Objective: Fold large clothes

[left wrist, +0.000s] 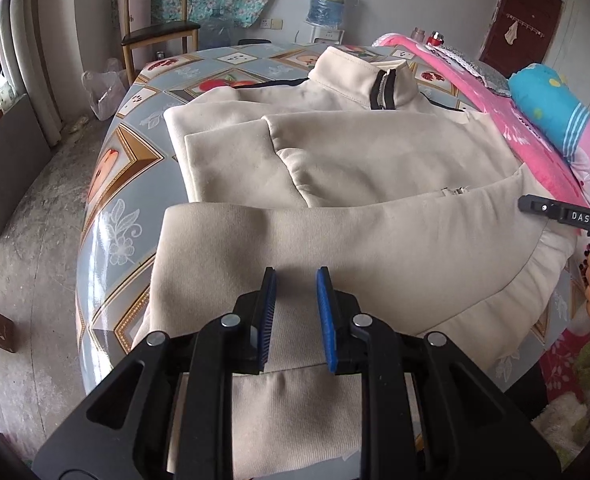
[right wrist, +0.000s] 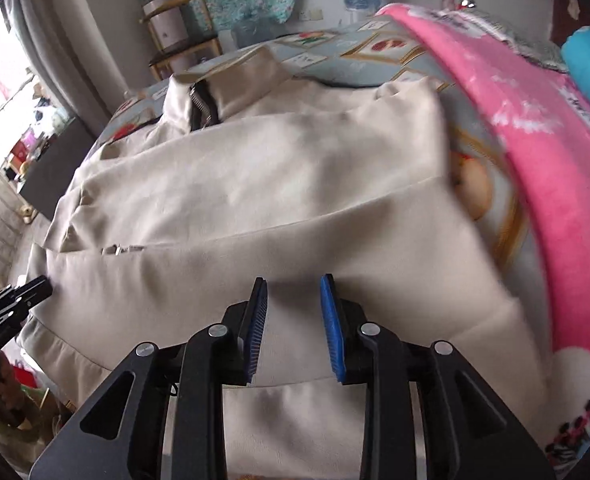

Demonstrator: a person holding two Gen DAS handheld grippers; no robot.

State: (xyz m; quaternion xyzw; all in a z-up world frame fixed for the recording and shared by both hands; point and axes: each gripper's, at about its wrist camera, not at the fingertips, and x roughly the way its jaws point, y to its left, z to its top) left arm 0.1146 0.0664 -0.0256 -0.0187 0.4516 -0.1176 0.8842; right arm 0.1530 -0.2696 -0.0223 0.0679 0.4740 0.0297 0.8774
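A beige zip-up jacket (left wrist: 355, 160) (right wrist: 275, 168) lies flat on the table, collar (left wrist: 383, 88) at the far end and sleeves folded in over the chest. Its lower part is turned up as a broad band (left wrist: 335, 248) across the body. My left gripper (left wrist: 296, 272) hovers over the near left part of that band, blue pads apart and nothing between them. My right gripper (right wrist: 293, 279) is over the near right part, also open and empty. Each gripper shows at the edge of the other's view: right gripper (left wrist: 529, 203), left gripper (right wrist: 35, 288).
The table (left wrist: 135, 152) carries a glossy fruit-patterned cloth. A pink blanket (left wrist: 535, 140) (right wrist: 535, 160) and a blue bundle (left wrist: 551, 100) lie along its right side, beside the jacket. Beyond the table are a wooden chair (left wrist: 155, 28), a water bottle (left wrist: 329, 0) and a plastic bag (left wrist: 103, 92).
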